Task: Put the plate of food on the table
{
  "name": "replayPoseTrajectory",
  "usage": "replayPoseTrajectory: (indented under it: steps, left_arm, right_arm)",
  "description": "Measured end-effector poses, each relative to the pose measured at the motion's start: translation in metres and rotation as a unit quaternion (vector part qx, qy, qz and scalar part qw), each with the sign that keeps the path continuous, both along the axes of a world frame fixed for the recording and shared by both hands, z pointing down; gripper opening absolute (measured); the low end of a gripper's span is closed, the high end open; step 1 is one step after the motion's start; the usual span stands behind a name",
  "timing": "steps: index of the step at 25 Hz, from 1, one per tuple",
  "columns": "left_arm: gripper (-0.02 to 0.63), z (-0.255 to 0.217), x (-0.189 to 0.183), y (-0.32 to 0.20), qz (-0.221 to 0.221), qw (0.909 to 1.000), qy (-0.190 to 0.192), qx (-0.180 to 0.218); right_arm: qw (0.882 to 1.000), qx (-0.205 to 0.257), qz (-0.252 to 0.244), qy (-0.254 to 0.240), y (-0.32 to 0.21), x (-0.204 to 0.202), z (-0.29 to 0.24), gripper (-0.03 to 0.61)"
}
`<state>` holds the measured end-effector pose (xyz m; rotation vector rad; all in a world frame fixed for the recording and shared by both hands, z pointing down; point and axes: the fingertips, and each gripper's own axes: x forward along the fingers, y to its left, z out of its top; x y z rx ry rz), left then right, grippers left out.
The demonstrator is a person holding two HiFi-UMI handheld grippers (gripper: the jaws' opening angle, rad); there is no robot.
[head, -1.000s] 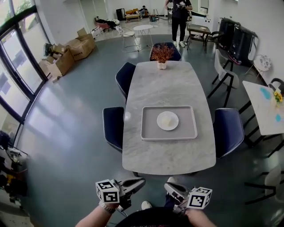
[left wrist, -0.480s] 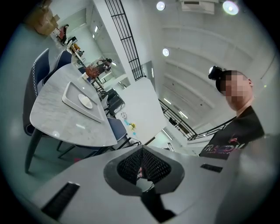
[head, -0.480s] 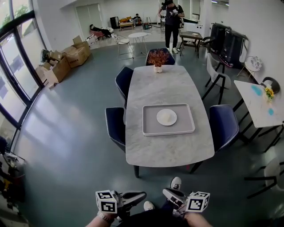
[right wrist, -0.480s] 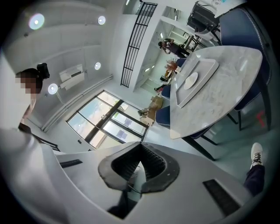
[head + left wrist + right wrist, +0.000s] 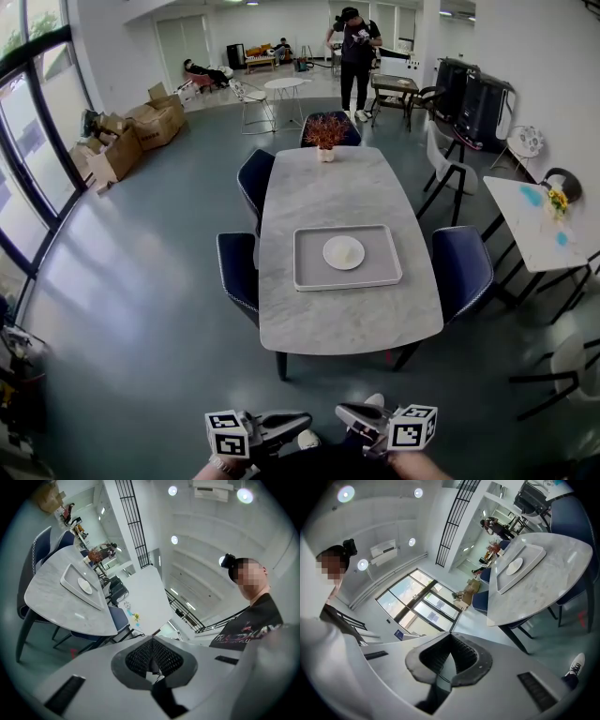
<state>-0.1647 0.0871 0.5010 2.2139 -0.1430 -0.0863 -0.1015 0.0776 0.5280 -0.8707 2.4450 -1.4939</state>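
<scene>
A white plate (image 5: 343, 252) with pale food rests on a grey tray (image 5: 309, 272) in the middle of a marble table (image 5: 347, 319). The plate (image 5: 85, 586) also shows small in the left gripper view, and the plate (image 5: 514, 566) in the right gripper view. My left gripper (image 5: 305, 421) and right gripper (image 5: 341, 411) are low at the bottom of the head view, well short of the table's near end. Both hold nothing, jaws shut tip to tip. The left gripper (image 5: 151, 644) and right gripper (image 5: 450, 639) are tilted on their sides.
Dark blue chairs (image 5: 239, 272) stand along both long sides of the table, and a potted red plant (image 5: 325, 133) at its far end. A second white table (image 5: 544, 225) stands at the right. Cardboard boxes (image 5: 131, 136) lie far left. A person (image 5: 355, 47) stands beyond the table.
The view has drawn back from the table, which now looks smaller and farther. Both grippers stay low near my body, still shut.
</scene>
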Motion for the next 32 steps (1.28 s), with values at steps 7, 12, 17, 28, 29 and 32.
replayPoseTrajectory:
  steps: [7,12,17,28,29,32]
  left_arm:
    - [0.008,0.002,0.001,0.0,-0.018,0.9995,0.016,-0.02]
    - [0.008,0.002,0.01,0.004,-0.007,0.9999,0.005,-0.014]
    - [0.008,0.021,0.005,0.0,-0.016,0.9989,-0.024,-0.038]
    - [0.008,0.014,-0.003,-0.002,-0.031,0.9983,-0.02,-0.045]
    - [0.008,0.013,-0.004,-0.002,-0.028,0.9985,-0.024,-0.04]
    - [0.008,0.013,-0.008,-0.002,-0.022,0.9987,-0.024,-0.04]
  right_arm:
    - [1.0,0.001,0.009,-0.021,0.012,0.009,-0.001,0.011]
    - [1.0,0.0,0.015,-0.022,0.016,0.015,-0.003,0.011]
    - [0.999,0.005,0.02,-0.026,0.021,0.016,-0.004,0.011]
    - [1.0,0.004,0.013,-0.008,0.019,0.01,-0.002,0.011]
    - [1.0,0.003,0.011,-0.004,0.019,0.009,-0.003,0.011]
    - [1.0,0.002,0.007,-0.01,0.02,0.005,-0.003,0.011]
